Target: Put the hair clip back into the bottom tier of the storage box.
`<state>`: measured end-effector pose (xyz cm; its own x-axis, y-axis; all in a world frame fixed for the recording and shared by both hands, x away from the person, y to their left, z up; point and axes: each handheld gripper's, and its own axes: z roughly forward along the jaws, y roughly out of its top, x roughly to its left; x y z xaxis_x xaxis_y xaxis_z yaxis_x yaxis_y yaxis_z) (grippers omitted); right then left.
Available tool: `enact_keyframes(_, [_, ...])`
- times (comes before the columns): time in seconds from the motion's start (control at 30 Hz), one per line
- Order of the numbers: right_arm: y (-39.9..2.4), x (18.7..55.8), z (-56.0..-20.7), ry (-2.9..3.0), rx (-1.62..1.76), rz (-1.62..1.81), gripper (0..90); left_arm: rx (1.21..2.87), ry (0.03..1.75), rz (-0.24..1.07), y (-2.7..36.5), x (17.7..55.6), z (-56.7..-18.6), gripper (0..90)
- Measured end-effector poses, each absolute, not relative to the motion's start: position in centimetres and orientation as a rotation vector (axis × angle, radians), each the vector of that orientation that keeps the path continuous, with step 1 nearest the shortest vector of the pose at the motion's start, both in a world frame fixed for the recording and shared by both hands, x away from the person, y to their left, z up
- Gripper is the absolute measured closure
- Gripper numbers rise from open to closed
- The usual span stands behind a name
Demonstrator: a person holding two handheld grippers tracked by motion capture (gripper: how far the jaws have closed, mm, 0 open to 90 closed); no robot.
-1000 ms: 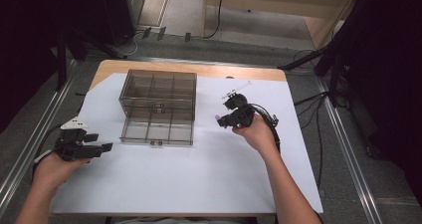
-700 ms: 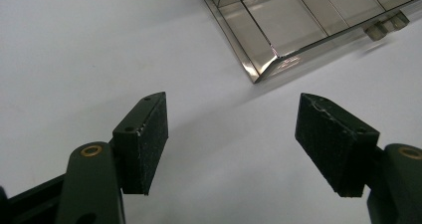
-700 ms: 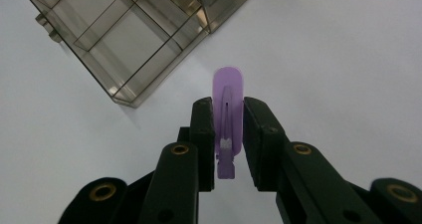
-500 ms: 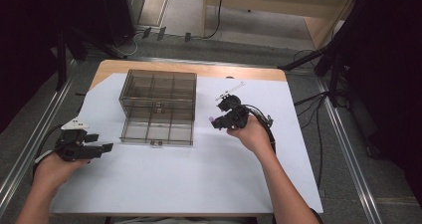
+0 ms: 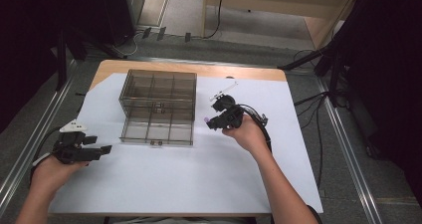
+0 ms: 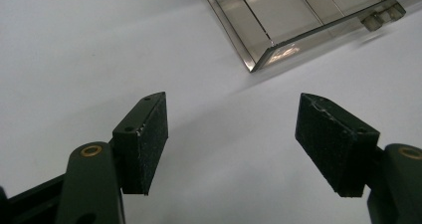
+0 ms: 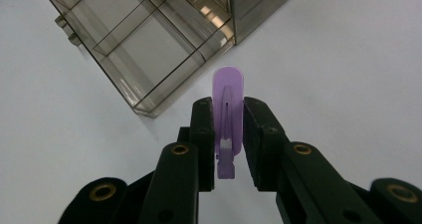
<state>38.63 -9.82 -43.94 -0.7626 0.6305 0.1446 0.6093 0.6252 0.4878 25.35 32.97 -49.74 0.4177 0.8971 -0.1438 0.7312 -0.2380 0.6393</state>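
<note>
Purple hair clip (image 7: pixel 228 115) sits clamped between the two black jaws of the right tool (image 7: pixel 228 134), its rounded end poking out past the pads and its narrow end pointing back toward the hand. In the high view the clip shows as a small purple speck (image 5: pixel 205 119) at the tip of the right tool (image 5: pixel 215 120), held just to the right of the clear compartment box (image 5: pixel 158 106) and near its near right corner, not touching it. The box stands on the white sheet (image 5: pixel 199 184) that covers the table (image 5: pixel 239 71), toward the far left of the sheet; its inner dividers show through the smoky plastic, and small latches sit on its near edge. In the right tool's own view the box corner (image 7: pixel 144 59) lies just beyond the clip.

Left tool (image 5: pixel 92 151) rests low at the near left of the sheet, well apart from the box, its jaws spread wide with nothing between them (image 6: pixel 231 134).
</note>
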Motion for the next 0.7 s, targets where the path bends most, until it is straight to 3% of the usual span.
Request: enact_keyframes(0.7, [-7.7, 38.6, -44.0, 2.832, 1.002, 0.819, 77.3, 2.029, 1.384, 0.353, 32.9, 24.5, -49.7, 29.9])
